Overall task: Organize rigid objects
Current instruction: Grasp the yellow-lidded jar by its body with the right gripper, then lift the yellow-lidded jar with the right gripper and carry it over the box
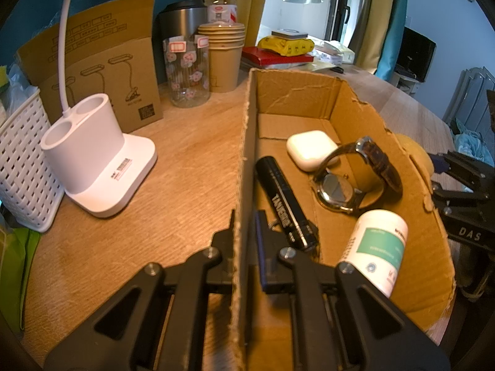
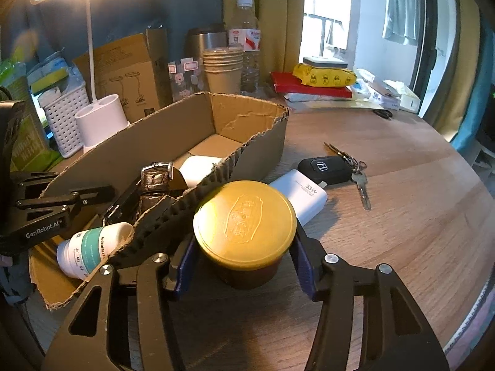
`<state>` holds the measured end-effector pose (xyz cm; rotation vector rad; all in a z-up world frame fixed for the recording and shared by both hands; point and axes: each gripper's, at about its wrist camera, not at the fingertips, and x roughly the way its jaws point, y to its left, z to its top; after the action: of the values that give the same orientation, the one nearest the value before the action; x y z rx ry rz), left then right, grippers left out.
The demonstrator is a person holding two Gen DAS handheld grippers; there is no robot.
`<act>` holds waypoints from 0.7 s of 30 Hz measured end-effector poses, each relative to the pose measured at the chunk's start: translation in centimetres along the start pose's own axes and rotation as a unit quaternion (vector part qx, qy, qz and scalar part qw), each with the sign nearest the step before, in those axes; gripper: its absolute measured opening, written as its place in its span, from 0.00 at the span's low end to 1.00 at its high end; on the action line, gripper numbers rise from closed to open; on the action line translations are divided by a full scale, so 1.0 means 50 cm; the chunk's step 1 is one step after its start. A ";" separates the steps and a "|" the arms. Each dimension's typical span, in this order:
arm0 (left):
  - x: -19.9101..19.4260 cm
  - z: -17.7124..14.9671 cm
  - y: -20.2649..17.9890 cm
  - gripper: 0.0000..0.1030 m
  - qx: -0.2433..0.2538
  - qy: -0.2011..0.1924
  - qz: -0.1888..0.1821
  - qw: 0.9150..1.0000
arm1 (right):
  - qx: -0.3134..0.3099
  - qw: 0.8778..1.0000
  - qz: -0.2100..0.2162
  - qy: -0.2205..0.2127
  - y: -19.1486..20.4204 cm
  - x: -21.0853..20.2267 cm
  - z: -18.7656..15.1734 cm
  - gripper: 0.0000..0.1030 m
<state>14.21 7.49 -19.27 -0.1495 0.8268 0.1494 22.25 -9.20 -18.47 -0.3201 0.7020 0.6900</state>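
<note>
Four things lie in the open cardboard box (image 1: 355,99): a white earbud case (image 1: 309,150) toward the far end, a wristwatch (image 1: 355,176) with a brown strap just beside it, a black cylinder (image 1: 284,204) along the left wall, and a white pill bottle (image 1: 377,247) on its side at the near end. The left hand-held gripper (image 1: 244,222) is pressed together on the box's left wall. Outside the box, just beside its right wall on the wooden counter (image 2: 402,232), stands a jar with a yellow lid (image 2: 244,216); the right hand-held gripper (image 2: 244,266) straddles it, pads at its sides, though contact is unclear. A white charger (image 2: 303,194) and a car key (image 2: 324,167) lie behind the jar.
</note>
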 end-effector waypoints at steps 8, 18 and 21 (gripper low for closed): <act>0.000 0.000 0.000 0.10 0.000 0.000 0.000 1.000 | 0.000 1.000 -0.016 -0.007 0.001 -0.009 0.006 0.55; 0.000 0.000 0.000 0.10 0.000 0.000 0.000 1.000 | 0.013 0.999 -0.026 -0.022 -0.004 -0.034 0.017 0.55; 0.000 0.000 0.000 0.10 0.000 0.000 0.000 1.000 | 0.011 0.999 -0.036 -0.029 -0.002 -0.044 0.022 0.55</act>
<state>14.21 7.47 -19.27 -0.1488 0.8267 0.1497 21.63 -9.76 -16.17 -0.3014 0.6392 0.6212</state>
